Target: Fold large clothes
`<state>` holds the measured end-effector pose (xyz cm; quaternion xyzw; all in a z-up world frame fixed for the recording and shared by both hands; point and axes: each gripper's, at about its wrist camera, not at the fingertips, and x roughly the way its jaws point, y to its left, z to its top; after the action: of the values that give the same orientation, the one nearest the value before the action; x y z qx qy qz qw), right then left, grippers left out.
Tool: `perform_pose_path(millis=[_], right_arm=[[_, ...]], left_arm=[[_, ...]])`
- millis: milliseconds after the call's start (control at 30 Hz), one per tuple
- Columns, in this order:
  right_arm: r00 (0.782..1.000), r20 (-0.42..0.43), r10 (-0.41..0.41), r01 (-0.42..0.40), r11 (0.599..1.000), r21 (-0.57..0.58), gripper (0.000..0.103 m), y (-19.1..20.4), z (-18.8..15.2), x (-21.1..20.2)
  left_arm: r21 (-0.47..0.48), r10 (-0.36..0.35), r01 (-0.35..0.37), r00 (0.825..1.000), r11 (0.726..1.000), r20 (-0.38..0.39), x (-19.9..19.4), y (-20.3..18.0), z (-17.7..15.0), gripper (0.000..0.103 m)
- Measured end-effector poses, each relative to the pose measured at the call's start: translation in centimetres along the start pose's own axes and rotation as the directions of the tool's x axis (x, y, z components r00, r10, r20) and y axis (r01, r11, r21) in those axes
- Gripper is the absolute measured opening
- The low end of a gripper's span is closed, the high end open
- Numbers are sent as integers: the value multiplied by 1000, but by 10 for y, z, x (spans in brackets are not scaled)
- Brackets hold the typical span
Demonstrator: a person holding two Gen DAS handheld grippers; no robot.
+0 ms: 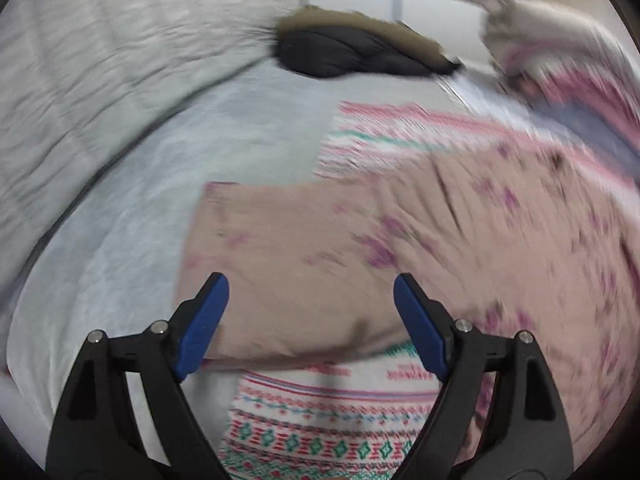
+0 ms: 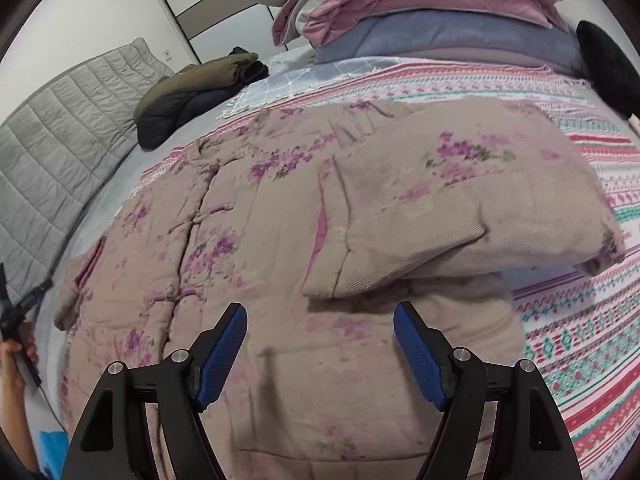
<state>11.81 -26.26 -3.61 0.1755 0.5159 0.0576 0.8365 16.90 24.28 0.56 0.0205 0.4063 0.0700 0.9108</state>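
Note:
A padded beige jacket with purple flowers (image 2: 260, 240) lies flat on the striped patterned bedspread (image 2: 580, 320). One sleeve (image 2: 460, 208) is folded across its body. The other sleeve (image 1: 288, 240) lies stretched out sideways in the blurred left wrist view. My left gripper (image 1: 310, 284) hovers open over that sleeve's end, with nothing between its blue pads. My right gripper (image 2: 320, 312) stands open above the jacket's lower part, also holding nothing. A hand (image 2: 12, 360) with the other tool shows at the far left edge of the right wrist view.
A dark olive and black coat (image 2: 200, 88) lies bundled near the grey quilted headboard (image 2: 60, 140). A stack of pink and blue folded bedding (image 2: 420, 12) sits beyond the jacket. A black object (image 2: 608, 68) is at the right edge.

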Motion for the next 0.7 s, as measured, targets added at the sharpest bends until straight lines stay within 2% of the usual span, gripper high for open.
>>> perform_pose_path(millis=[33,133,167,200,233,267,300,367,433,500,633,700], right_arm=[[1000,-5,4,-4,1000,-5,77,2,-1,1],[1000,-9,5,-5,999,-31,77,10,-3,4],[1000,-12,4,-4,999,-37,77,11,-3,5],[1000,-15,0,-1,999,-43,77,12,-4,6],[1000,-16,-2,2,999,-45,77,12,-4,7],[1000,-15,-6,5,999,-44,77,12,-4,8],[1000,-17,-8,7,999,-40,77,11,-5,9],[1000,-23,-9,8,1000,-25,77,8,-5,10],[1000,-23,-13,13,1000,-15,77,5,-5,11],[1000,-25,-18,18,1000,-10,77,2,-5,11],[1000,-19,-16,16,1000,-5,77,1,-5,10],[1000,-13,-14,14,1000,-10,77,3,-5,8]], left_arm=[[77,9,-7,1000,997,-20,9,-19,-5,84],[130,36,-27,997,991,-61,30,-42,-8,84],[116,30,-21,997,993,-76,40,-45,-7,77],[94,13,-6,997,996,-79,44,-46,-6,63],[72,-5,11,997,997,-79,47,-44,-5,54],[57,-2,7,997,998,-73,45,-42,-2,39],[48,21,-18,998,999,-59,41,-40,1,32],[22,48,-48,999,999,11,23,-27,7,30],[-33,104,-102,992,994,72,1,0,14,29],[-94,153,-144,983,985,102,-14,28,17,28],[-237,268,-242,960,941,84,-34,103,15,28],[-271,344,-315,937,909,64,-40,130,8,28]])
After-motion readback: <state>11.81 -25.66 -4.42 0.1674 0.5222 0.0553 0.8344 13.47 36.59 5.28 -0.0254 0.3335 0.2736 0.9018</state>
